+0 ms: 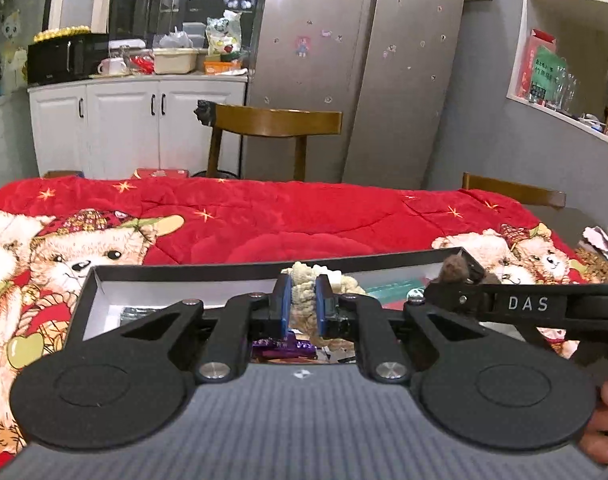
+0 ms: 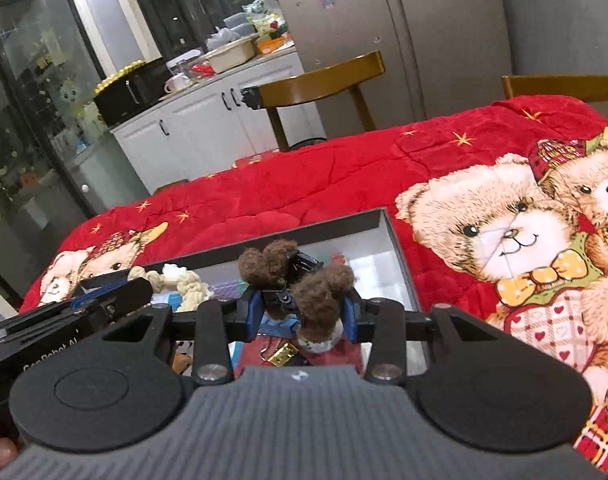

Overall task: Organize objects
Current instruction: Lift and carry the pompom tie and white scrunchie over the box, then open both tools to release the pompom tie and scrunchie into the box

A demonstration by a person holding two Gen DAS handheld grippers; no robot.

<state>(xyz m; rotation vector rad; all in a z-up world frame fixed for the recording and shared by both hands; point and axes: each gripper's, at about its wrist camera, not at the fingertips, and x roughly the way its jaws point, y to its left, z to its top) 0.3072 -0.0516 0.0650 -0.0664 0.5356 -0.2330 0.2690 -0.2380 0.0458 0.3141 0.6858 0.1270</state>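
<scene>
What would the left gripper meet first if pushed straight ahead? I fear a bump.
Probably the far wall of the black box, just past the cream plush that the left gripper grips; depth is unclear.

Red quilted blanket w/ teddy-bear print (image 1: pixel 288 216) covers the table; brown wooden chair (image 1: pixel 278 124) stands behind it, tall silver fridge w/ magnets (image 1: pixel 359 60) beyond. White cabinet w/ black handles (image 1: pixel 144 120) at left carries a black microwave (image 1: pixel 66 58), a beige plastic basin (image 1: pixel 175 60) & a white mug (image 1: pixel 112 67).
</scene>
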